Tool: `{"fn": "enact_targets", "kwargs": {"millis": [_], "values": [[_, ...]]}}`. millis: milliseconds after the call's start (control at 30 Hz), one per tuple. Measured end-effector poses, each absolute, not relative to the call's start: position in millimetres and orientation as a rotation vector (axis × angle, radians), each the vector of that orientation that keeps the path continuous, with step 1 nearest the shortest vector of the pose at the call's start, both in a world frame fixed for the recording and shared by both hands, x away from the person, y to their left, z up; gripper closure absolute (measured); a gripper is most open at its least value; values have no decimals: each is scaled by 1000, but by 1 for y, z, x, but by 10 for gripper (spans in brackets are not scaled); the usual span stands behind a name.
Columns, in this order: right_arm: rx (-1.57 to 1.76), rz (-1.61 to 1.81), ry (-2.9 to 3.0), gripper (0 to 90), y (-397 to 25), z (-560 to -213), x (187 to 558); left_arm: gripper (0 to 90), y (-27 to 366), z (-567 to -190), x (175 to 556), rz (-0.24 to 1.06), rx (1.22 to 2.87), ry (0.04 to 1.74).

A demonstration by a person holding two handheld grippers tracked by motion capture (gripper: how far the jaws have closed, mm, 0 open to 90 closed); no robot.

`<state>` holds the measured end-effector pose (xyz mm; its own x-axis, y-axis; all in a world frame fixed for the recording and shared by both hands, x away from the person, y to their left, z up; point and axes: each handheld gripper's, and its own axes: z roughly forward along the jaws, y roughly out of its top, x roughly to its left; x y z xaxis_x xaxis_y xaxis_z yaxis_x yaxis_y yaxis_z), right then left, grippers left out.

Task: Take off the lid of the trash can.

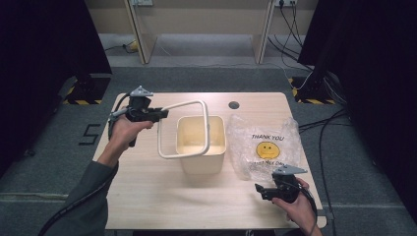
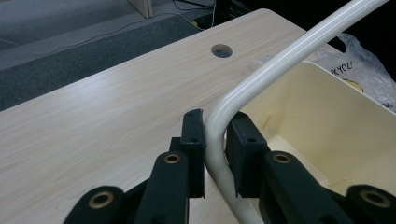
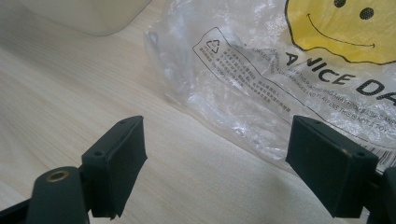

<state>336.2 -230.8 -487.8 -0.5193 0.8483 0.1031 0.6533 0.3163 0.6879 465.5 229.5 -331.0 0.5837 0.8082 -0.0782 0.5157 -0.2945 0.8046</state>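
A cream square bin (image 1: 201,142) stands mid-table, its white rectangular ring frame (image 1: 183,129) lifted and tilted over its left rim. My left gripper (image 1: 158,114) is shut on the frame's upper left corner; in the left gripper view both pads clamp the white tube (image 2: 215,140) at its bend, with the bin's inside (image 2: 322,126) beyond. A clear plastic bag (image 1: 264,146) with a yellow smiley and "THANK YOU" lies flat to the right of the bin. My right gripper (image 1: 259,189) hovers open near the bag's front edge, and the bag (image 3: 289,70) lies just ahead of its wide-apart jaws.
The wooden table (image 1: 147,196) has a cable hole (image 1: 234,104) at its back edge. Black stands and cables (image 1: 314,83) sit on the floor at the right, and another stand base (image 1: 86,91) at the left. Bare tabletop lies in front of the bin.
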Motion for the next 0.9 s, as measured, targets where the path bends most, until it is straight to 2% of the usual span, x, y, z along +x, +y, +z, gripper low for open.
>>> {"fn": "enact_targets", "kwargs": {"millis": [367, 667, 900], "values": [[1359, 1004, 2306, 198, -231, -488, 337, 774, 278, -346, 447, 435, 1931, 1125], [1361, 1003, 2302, 198, -231, -487, 337, 774, 324, -378, 425, 417, 1954, 1197], [1364, 1005, 2299, 198, -231, -487, 337, 773, 341, -401, 420, 415, 1964, 1243]]}}
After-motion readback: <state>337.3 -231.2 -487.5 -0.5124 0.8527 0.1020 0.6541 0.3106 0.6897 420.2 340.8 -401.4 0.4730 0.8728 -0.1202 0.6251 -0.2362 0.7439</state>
